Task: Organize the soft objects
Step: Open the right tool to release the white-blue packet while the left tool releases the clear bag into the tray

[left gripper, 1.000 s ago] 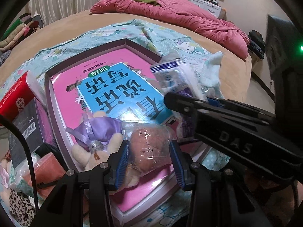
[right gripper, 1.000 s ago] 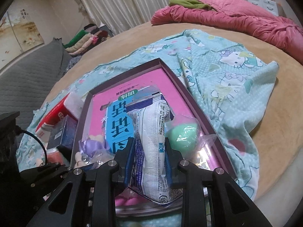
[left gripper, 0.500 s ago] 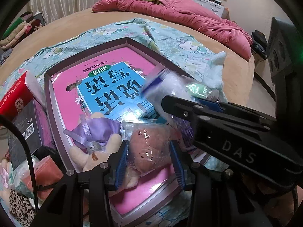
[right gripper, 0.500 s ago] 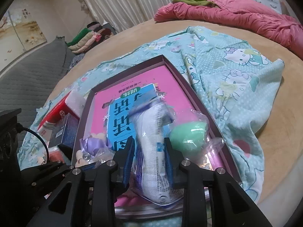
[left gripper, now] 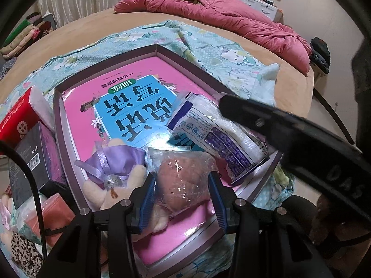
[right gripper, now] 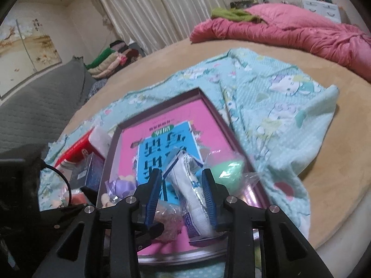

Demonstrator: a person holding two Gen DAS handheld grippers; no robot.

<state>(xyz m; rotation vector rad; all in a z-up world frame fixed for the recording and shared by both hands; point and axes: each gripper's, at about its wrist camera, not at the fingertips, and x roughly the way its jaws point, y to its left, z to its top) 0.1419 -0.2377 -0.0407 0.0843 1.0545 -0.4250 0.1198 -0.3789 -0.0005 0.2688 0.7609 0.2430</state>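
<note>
A shallow purple-rimmed box [left gripper: 58, 125] with a pink book inside lies on the bed. My left gripper [left gripper: 182, 199] is shut on a bagged pinkish soft toy [left gripper: 185, 180] over the box's near end. A white-and-blue packet [left gripper: 215, 136] lies in the box. My right gripper [right gripper: 182, 197] is open with the packet [right gripper: 192, 194] loose between its fingers. A plush toy with a purple bow [left gripper: 116, 162] lies left of the bagged toy. A bagged green ball [right gripper: 228, 169] sits at the box's right side.
A red tissue pack [left gripper: 18, 120] and a dark box [left gripper: 30, 159] stand left of the purple box. A teal cartoon blanket [right gripper: 278, 106] lies under it. A pink duvet [left gripper: 231, 20] lies at the back. Leopard cloth [left gripper: 23, 252] is near left.
My right gripper has opened and let go of the white-and-blue packet, which now lies in the box. The left gripper still holds the bagged toy in the same place.
</note>
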